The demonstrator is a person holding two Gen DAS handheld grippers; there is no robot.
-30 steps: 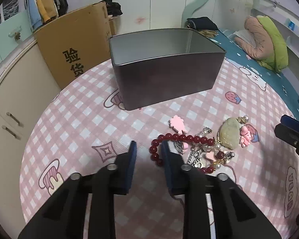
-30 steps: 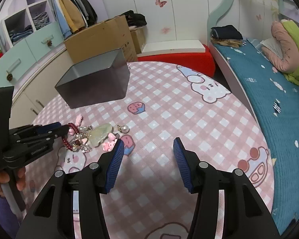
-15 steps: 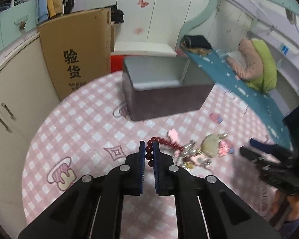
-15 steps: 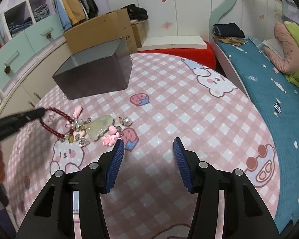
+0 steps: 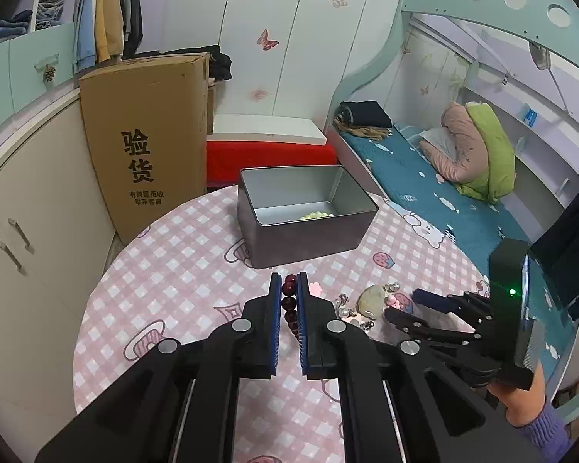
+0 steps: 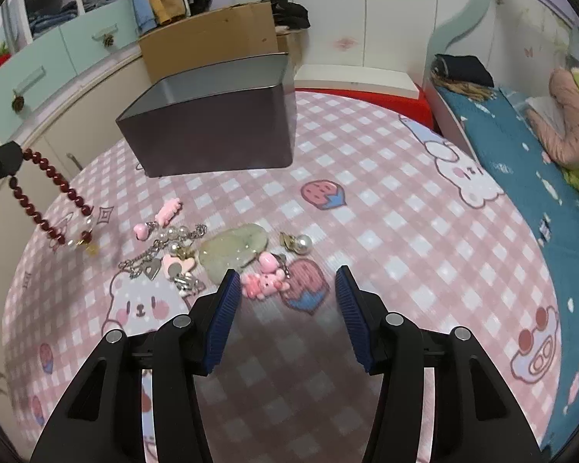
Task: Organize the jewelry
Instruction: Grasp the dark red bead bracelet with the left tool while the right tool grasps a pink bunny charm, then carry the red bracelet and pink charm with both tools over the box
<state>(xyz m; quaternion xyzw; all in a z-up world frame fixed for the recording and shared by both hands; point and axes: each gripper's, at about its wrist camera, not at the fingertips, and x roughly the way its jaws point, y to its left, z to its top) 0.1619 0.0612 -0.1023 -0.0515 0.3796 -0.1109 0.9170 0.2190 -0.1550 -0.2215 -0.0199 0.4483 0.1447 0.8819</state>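
- The round table (image 6: 386,200) carries a pink checked cloth.
- The grey tin box (image 5: 308,227) stands open near its far edge.
- The right gripper (image 6: 285,301) hovers with its tongs apart over the loose trinkets (image 6: 231,249).
- The left gripper (image 5: 289,305) is clamped on the red bead bracelet (image 6: 46,189), which dangles above the cloth.

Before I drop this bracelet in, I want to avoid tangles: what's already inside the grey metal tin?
Inside the grey metal tin, pale green beads lie against the near wall on bare floor. The near wall hides the floor's front strip. The right wrist view shows only the tin's outside.
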